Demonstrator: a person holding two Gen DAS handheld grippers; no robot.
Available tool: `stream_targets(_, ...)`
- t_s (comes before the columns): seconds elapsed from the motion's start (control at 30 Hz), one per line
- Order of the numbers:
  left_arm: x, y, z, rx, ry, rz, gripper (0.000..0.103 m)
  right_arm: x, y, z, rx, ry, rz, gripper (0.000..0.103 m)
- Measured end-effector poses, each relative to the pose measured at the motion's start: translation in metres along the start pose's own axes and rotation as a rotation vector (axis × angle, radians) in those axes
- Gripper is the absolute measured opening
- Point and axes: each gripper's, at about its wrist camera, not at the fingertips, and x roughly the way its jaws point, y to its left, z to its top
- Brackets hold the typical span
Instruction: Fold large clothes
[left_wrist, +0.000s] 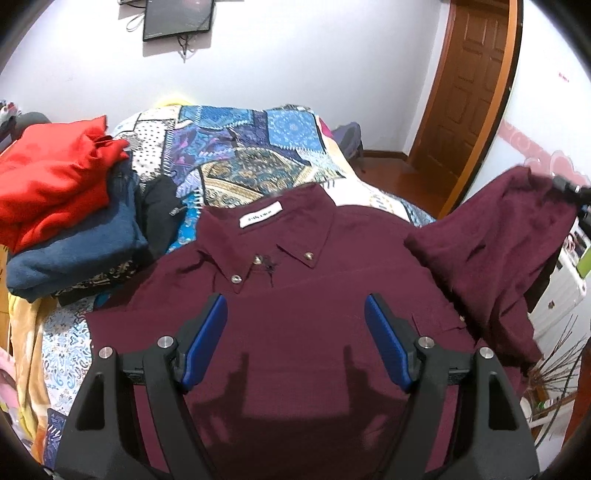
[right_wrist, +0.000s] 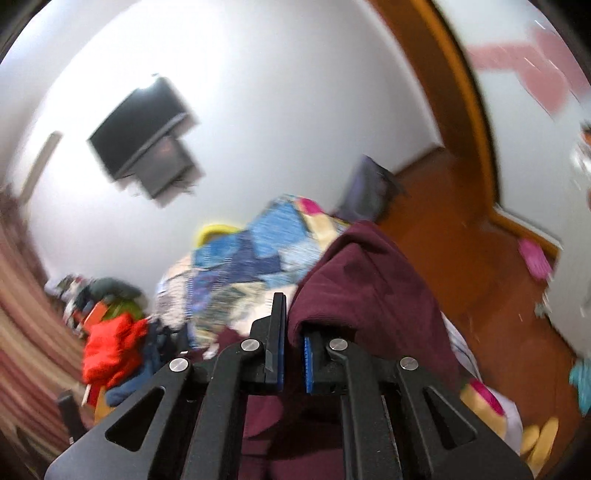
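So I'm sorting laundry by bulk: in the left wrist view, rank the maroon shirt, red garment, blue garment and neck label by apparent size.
1. maroon shirt, though nearest the camera
2. red garment
3. blue garment, partly covered, so unsure
4. neck label

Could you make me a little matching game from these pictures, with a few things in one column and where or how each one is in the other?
Things:
1. maroon shirt
2. red garment
3. left gripper
4. right gripper

States:
A. shut on a lifted part of the shirt
B. on top of the pile at the left of the bed
C. open, nothing between its fingers
D. spread collar-up on the patchwork bedspread

Pairs: 1-D, 2-B, 3-C, 4-A
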Motion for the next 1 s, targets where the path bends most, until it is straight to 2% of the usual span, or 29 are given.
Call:
stream_targets(0.13,-0.018,0.012,-0.001,-0.010,-0.042,0.009,0.076,0.007,0.050,-0.003,-0.100,0.024,0.110,0.007)
stream_targets(0.27,-0.037,0.028,-0.004,-0.030,-0.078,0.027,0.077,0.027,0.093,-0.018,-0.193,0.076,0.180,0.007)
stream_targets(0.37,-0.048,0.043,-0.008,-0.056,-0.099,0.046,0.081,0.049,0.123,-0.035,-0.248,0.153,0.244,0.007)
stream_targets(0.5,-0.059,0.068,-0.014,-0.102,-0.116,0.074,0.081,0.088,0.156,-0.068,-0.326,0.302,0.303,0.007)
stream_targets(0.6,-0.066,0.084,-0.019,-0.128,-0.121,0.099,0.081,0.117,0.176,-0.105,-0.387,0.433,0.315,0.007)
stream_targets(0.73,-0.069,0.102,-0.027,-0.153,-0.117,0.119,0.081,0.143,0.188,-0.150,-0.477,0.567,0.297,0.009)
stream_targets(0.9,-0.068,0.114,-0.035,-0.177,-0.101,0.135,0.081,0.152,0.196,-0.186,-0.577,0.657,0.252,0.014)
stream_targets(1.0,-0.066,0.116,-0.038,-0.181,-0.091,0.136,0.081,0.159,0.196,-0.199,-0.599,0.733,0.228,0.021)
